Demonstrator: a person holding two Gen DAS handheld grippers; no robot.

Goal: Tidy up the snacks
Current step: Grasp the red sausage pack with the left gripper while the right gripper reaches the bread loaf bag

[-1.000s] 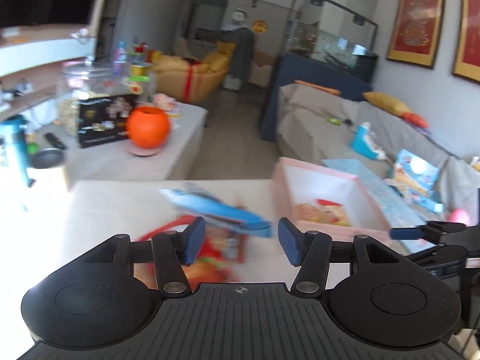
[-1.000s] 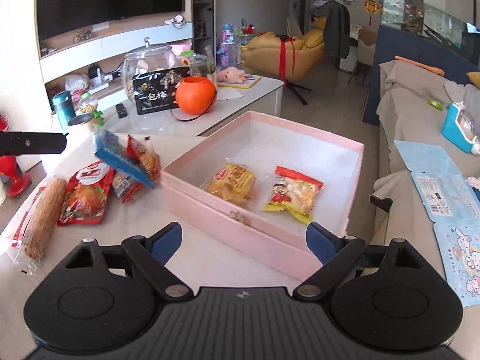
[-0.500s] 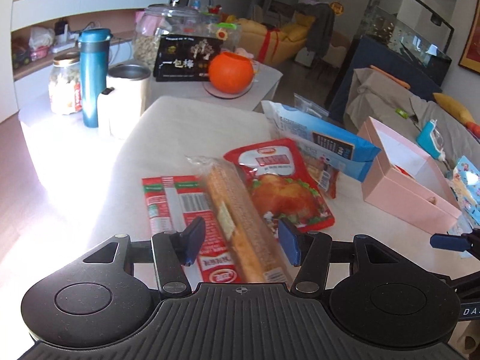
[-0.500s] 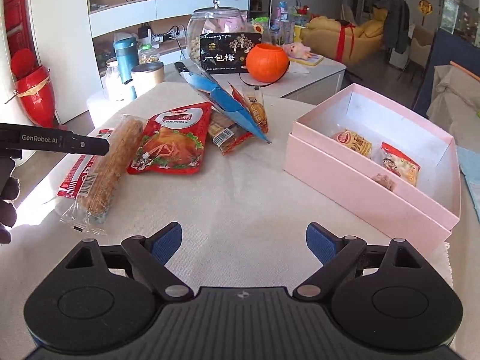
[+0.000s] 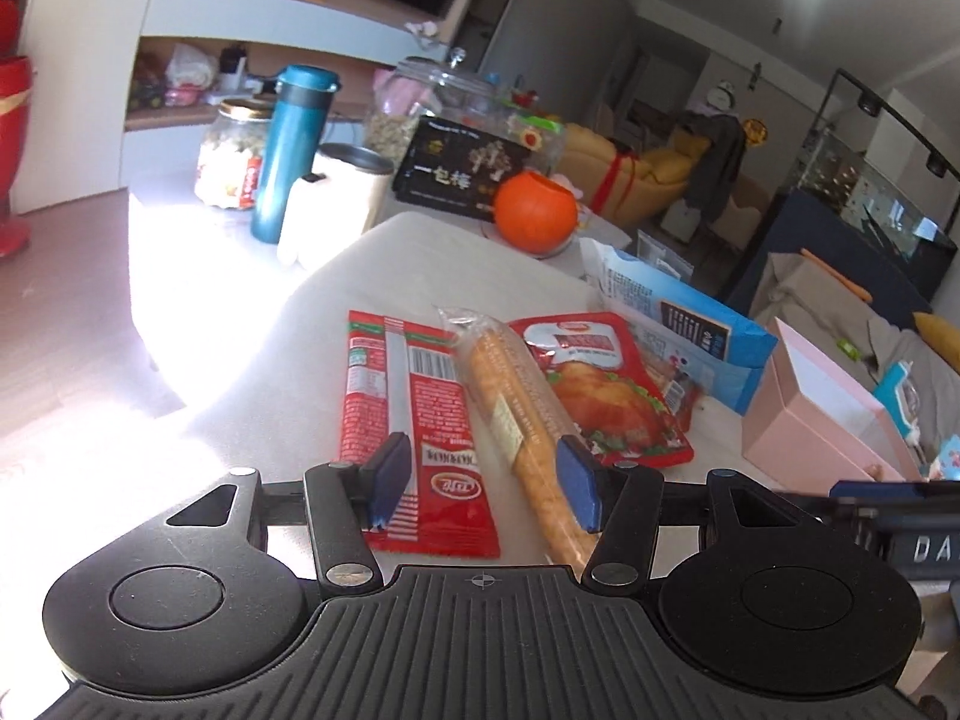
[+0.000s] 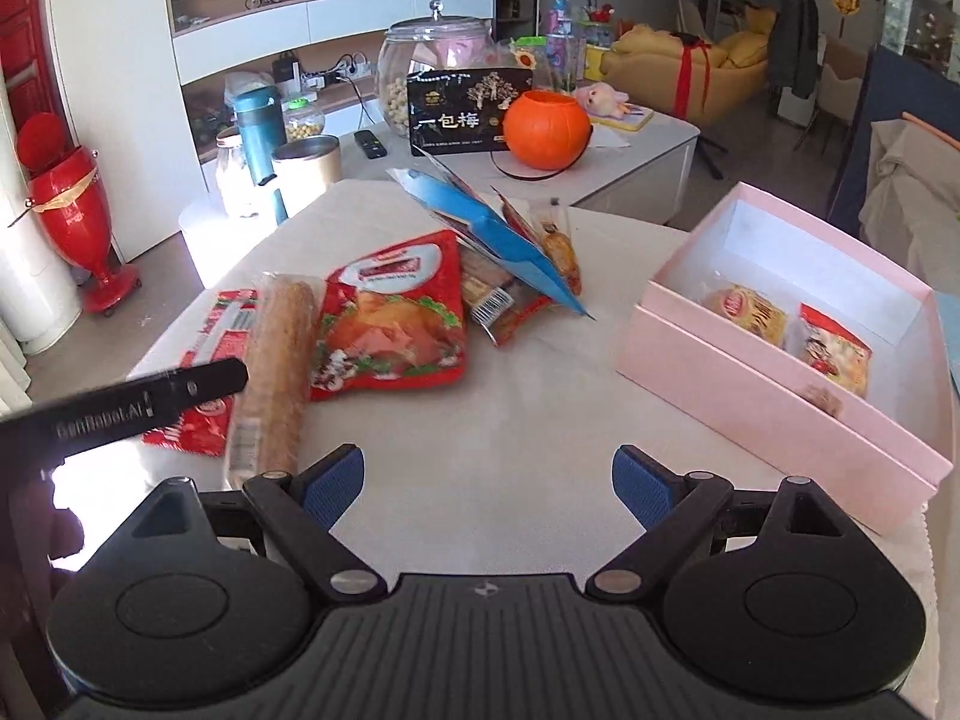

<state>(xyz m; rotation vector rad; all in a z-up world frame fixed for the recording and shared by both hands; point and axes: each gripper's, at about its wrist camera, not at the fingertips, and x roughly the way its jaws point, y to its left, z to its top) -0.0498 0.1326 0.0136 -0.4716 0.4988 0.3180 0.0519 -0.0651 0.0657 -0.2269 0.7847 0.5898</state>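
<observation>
My left gripper (image 5: 485, 480) is open and low over the table's near left. Its blue pads straddle a flat red packet (image 5: 408, 420) and a long orange roll in clear wrap (image 5: 516, 414) without pressing either. A red chicken pouch (image 5: 606, 384) and a tilted blue bag (image 5: 678, 324) lie just beyond. My right gripper (image 6: 487, 483) is open above bare tablecloth, with nothing between its pads. To its right is the pink box (image 6: 750, 384), holding a yellow pack (image 6: 747, 309) and a red-topped pack (image 6: 834, 348). One of the left gripper's fingers (image 6: 180, 387) shows over the red packet (image 6: 222, 354).
Behind the table stand an orange pumpkin bowl (image 6: 546, 129), a black gift box (image 6: 468, 114), a glass jar (image 6: 438, 54), a blue flask (image 5: 288, 150) and a white cup (image 5: 336, 204). A red vase (image 6: 72, 222) is on the floor at left; a grey sofa lies to the right.
My left gripper swung left from the pink box and sank over the red packet and the roll. My right gripper shifted left from the box toward the table's middle. Both stayed open.
</observation>
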